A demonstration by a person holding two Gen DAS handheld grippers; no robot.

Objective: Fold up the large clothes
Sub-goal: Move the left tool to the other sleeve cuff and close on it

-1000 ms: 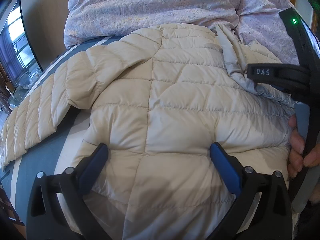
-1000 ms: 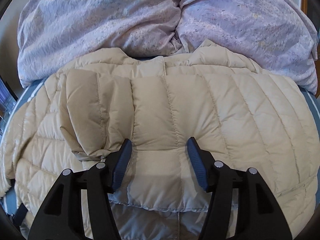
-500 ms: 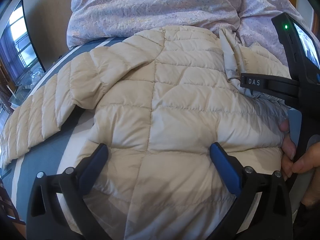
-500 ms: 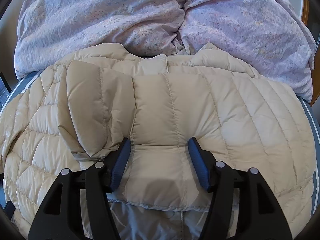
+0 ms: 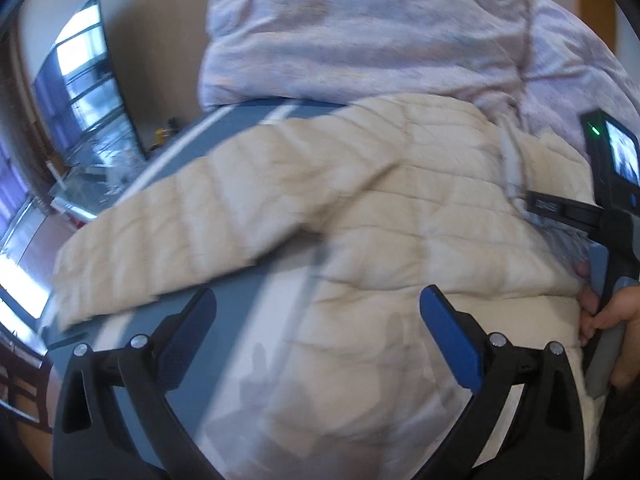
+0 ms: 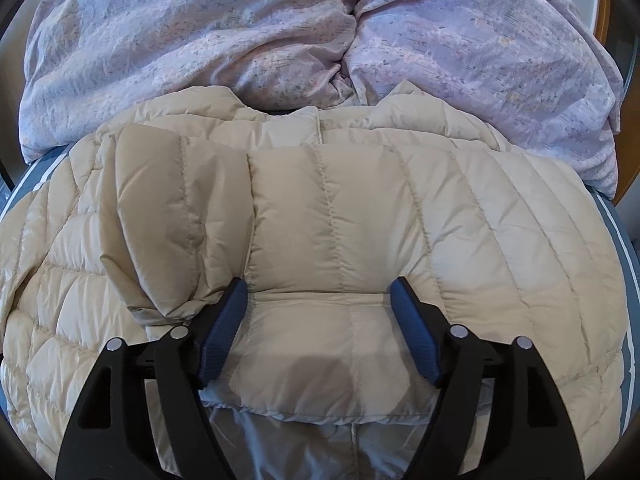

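Both jaws stood wide apart, gripping nothing: the left gripper (image 5: pixel 318 316) and right gripper (image 6: pixel 318 300) hung over a cream quilted jacket (image 6: pixel 340 216), puffy with stitched channels, spread on the blue-striped bed (image 5: pixel 240 120). Its sleeve (image 5: pixel 192 216) stretched leftward. Beyond the jacket's collar lay a crumpled lilac duvet (image 6: pixel 240 32), soft and speckled.
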